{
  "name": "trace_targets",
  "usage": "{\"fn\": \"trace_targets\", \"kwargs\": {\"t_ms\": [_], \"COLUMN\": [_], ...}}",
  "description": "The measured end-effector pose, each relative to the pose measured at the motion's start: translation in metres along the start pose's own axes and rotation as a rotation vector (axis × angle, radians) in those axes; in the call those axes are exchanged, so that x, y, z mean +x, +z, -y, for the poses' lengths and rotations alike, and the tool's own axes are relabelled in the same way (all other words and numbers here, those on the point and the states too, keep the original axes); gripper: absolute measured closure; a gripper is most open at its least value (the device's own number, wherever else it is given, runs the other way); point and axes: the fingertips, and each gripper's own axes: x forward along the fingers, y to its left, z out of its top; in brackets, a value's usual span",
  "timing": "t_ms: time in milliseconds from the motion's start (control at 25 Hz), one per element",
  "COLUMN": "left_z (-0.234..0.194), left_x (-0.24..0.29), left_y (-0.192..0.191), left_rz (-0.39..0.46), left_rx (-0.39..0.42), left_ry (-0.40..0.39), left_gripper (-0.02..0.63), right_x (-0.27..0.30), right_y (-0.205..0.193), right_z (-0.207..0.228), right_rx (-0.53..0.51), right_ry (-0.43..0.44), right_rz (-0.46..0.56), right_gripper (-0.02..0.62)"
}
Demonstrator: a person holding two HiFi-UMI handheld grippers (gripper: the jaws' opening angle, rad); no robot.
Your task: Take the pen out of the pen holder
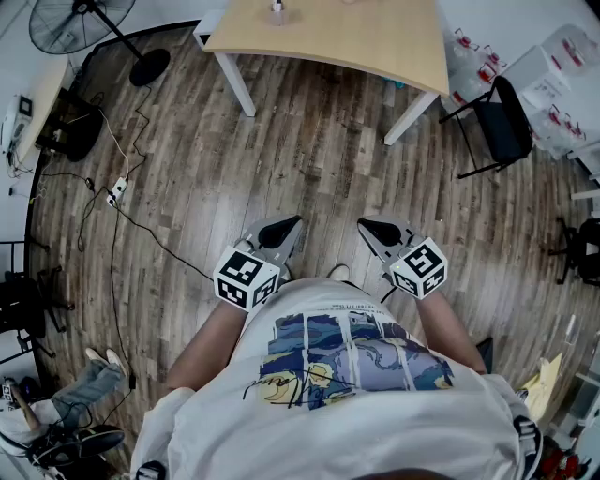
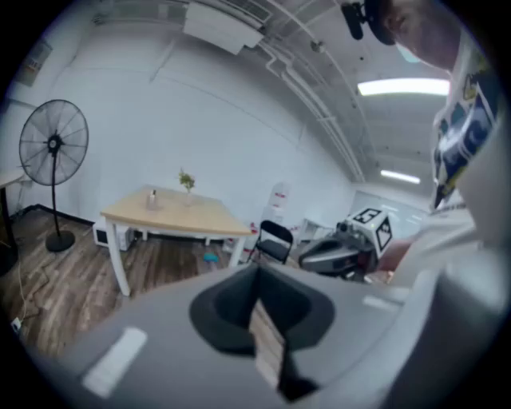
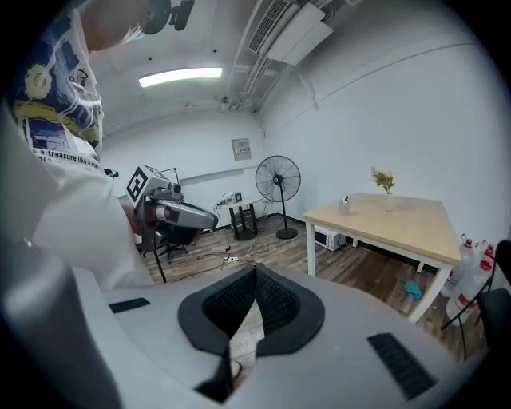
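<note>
The left gripper and right gripper are both closed on nothing, low over the wooden floor. Well apart from them, a small container stands on the far tabletop near a plant vase. Its contents are too small to tell.

Left gripper, right gripper: pale grey shells, black pads (right's finely cross-hatched). Marker cubes: black squares on white. Floor under both grippers: brown planks, streaky grey grain. Table ahead of grippers: light tan top, white legs. Chair ahead-right of right gripper: black. Fan far ahead-left of left gripper: black. Shirt behind grippers: white, blue-and-yellow painted panels.
</note>
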Motion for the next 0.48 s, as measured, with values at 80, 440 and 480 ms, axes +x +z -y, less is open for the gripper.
{"fn": "trace_targets", "kwargs": {"t_ms": [80, 440, 480], "left_z": [-0.014, -0.078, -0.084], "left_x": [-0.023, -0.080, -0.081], "left_y": [-0.006, -0.026, -0.029], "left_rz": [0.001, 0.020, 0.013], "left_rx": [0.007, -0.025, -0.031], "left_ry": [0.001, 0.029, 0.030], "left_gripper": [0.598, 0.598, 0.598], "right_x": [0.016, 0.086, 0.092], "right_y": [0.009, 0.027, 0.029], "right_z": [-0.015, -0.051, -0.051], "right_rx": [0.000, 0.030, 0.036], "right_ry": [-0.008, -0.005, -0.003], "right_rz": [0.013, 0.017, 0.014], "right_gripper": [0.589, 0.589, 0.589]}}
